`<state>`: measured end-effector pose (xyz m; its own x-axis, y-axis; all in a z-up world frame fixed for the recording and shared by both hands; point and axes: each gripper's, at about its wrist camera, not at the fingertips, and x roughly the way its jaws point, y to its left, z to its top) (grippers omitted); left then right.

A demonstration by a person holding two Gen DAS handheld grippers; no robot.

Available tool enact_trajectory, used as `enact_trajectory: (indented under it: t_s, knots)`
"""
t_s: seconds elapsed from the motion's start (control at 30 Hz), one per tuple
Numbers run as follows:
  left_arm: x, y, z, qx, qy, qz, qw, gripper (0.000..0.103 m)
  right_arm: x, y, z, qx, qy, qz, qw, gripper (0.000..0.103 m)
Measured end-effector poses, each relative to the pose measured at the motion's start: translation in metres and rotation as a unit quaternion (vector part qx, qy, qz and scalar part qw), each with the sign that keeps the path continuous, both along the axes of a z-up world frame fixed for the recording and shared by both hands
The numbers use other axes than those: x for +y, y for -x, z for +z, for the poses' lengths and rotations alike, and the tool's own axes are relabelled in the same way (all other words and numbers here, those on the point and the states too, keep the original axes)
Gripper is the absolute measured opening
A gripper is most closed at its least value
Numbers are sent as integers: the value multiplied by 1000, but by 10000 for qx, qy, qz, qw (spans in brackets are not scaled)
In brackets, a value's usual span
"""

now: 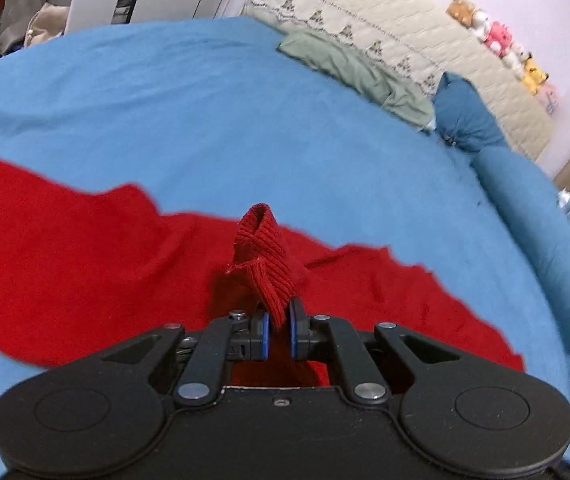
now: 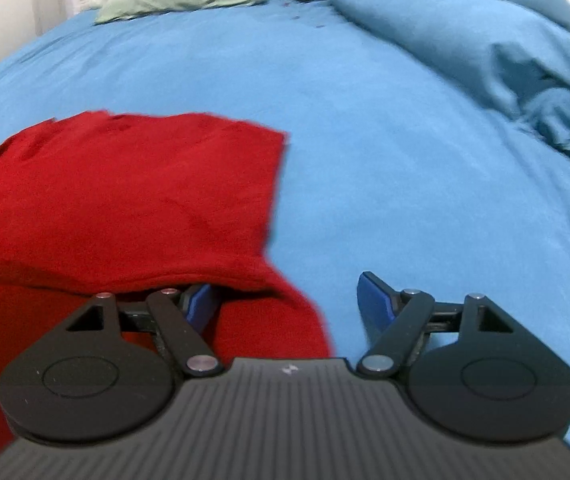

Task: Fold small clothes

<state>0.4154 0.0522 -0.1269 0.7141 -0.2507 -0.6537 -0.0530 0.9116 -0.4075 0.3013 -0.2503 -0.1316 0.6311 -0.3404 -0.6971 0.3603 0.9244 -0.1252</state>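
Note:
A red garment (image 1: 85,248) lies spread on the blue bedsheet (image 1: 205,100). My left gripper (image 1: 279,328) is shut on its ribbed red collar (image 1: 263,260), which stands up folded between the blue pads. In the right wrist view the same red garment (image 2: 125,200) lies at the left with a straight edge on the sheet (image 2: 405,160). My right gripper (image 2: 285,300) is open. Its left finger (image 2: 201,302) sits under a lifted fold of the red cloth; its right finger (image 2: 375,300) is over bare sheet.
A green garment (image 1: 349,72) lies at the far edge of the bed by a cream quilted headboard cover (image 1: 405,32). A blue duvet (image 2: 505,40) is bunched at the right. Plush toys (image 1: 497,40) line the wall.

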Motion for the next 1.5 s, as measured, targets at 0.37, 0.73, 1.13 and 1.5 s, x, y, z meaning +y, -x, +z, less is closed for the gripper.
enact_trajectory:
  t_s: [0.37, 0.73, 1.13, 1.5]
  knots:
    - [13, 23, -8, 326, -534, -86, 9980, 26, -25, 16, 12, 246, -131, -150, 9995, 90]
    - [-23, 30, 9, 1, -1246, -785, 9891, 67, 19, -13, 34, -398, -952, 1217, 9872, 93]
    - [-39, 22, -22, 351, -1657, -882, 9816, 67, 7, -26, -1, -179, -1017, 1082, 9887, 92]
    - [-1, 51, 83, 460, -1317, -151, 9901, 75, 63, -7, 118, -689, -1017, 1357, 9831, 99]
